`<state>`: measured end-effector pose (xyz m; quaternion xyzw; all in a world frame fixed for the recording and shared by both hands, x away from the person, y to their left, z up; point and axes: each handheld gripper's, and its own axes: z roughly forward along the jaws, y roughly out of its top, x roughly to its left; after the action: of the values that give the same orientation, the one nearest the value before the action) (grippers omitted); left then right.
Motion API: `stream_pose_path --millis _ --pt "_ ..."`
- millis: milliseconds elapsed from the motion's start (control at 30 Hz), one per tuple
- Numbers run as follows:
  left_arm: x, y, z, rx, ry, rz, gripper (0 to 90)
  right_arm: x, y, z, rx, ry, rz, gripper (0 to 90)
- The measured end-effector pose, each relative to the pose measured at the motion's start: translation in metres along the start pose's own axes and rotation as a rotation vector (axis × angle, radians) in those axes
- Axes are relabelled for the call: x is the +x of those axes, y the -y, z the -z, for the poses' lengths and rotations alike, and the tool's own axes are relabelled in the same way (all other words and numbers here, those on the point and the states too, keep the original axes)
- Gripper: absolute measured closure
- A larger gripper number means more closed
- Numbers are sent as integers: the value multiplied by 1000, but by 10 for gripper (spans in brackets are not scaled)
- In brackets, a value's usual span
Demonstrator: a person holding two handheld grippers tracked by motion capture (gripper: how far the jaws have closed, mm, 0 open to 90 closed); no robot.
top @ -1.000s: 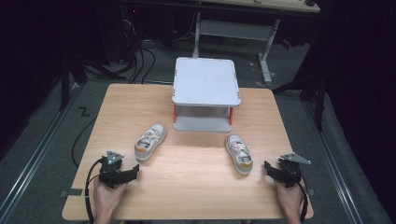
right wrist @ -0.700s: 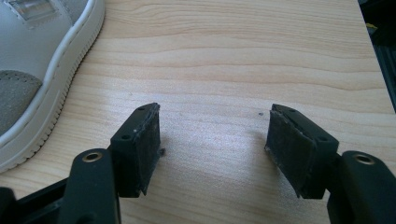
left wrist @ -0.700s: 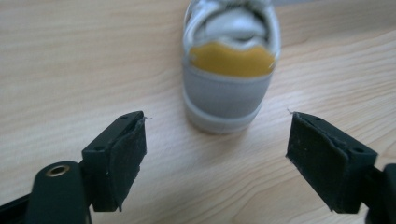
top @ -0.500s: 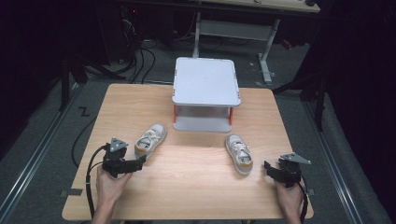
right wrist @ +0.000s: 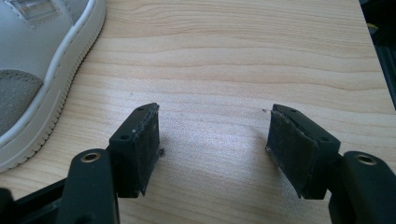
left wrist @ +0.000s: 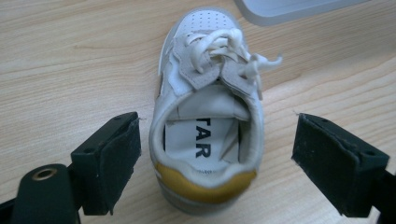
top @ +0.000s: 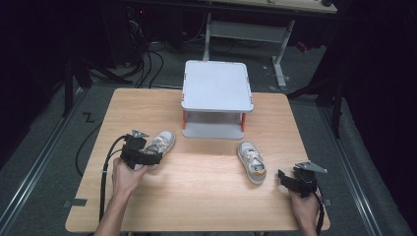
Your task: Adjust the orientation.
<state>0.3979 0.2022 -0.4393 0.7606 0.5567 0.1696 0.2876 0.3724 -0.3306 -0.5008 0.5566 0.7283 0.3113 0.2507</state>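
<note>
Left gripper point(left wrist: 217, 165) is wide open w/ the left shoe point(left wrist: 208, 116) sitting right btwn the jaws, heel end toward the camera, toe pointing away. So the shoe's long axis runs pretty much straight along the gripper's reach, and the jaws line up on either side of the heel/collar. Neither pad touches it yet afaict; there's bare wood on both sides, a bit more gap on the right pad. My guess is the next move is just push fwd a touch and squeeze across the heel, no rotation needed.

In the high view that shoe point(top: 160, 143) lies on the left half of the tabletop point(top: 206, 196), angled w/ the toe toward the white stand, and the left gripper point(top: 147, 158) is right at its heel. Obv the nearer hand for this one.

Writing: the insole has black letters reading "TAR", prob the tail end of a longer word, the rest is hidden under the tongue. Heel tab is mustard yellow, laces off-white, perforated toe.

Other shoe point(top: 252, 161) is on the right half, toe toward the person's side, well apart from the first. Right gripper point(right wrist: 212, 144) is open too, holding nothing, just hovering low over bare wood, w/ that shoe's sole edge point(right wrist: 42, 70) off to the left of its jaws. From above, the right gripper point(top: 285, 179) sits just beside that shoe.

White two-tier stand point(top: 217, 87) at the far middle of the tabletop, both shoes in front of it, nothing on top.
</note>
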Motion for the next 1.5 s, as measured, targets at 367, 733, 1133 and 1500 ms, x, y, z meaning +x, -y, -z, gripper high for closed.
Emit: stream_pose_path --millis 367,733,1133,1500 --pt "-5 -16 -20 79 -67 3 280 0 0 0 0 0 0 343" --pt "-13 -15 -16 69 -85 5 355 0 0 0 0 0 1 343" --pt "-37 -18 -5 73 -26 12 390 0 0 0 0 0 1 343" --pt "-96 -35 -20 103 -33 -65 388 0 0 0 -1 -1 3 343"
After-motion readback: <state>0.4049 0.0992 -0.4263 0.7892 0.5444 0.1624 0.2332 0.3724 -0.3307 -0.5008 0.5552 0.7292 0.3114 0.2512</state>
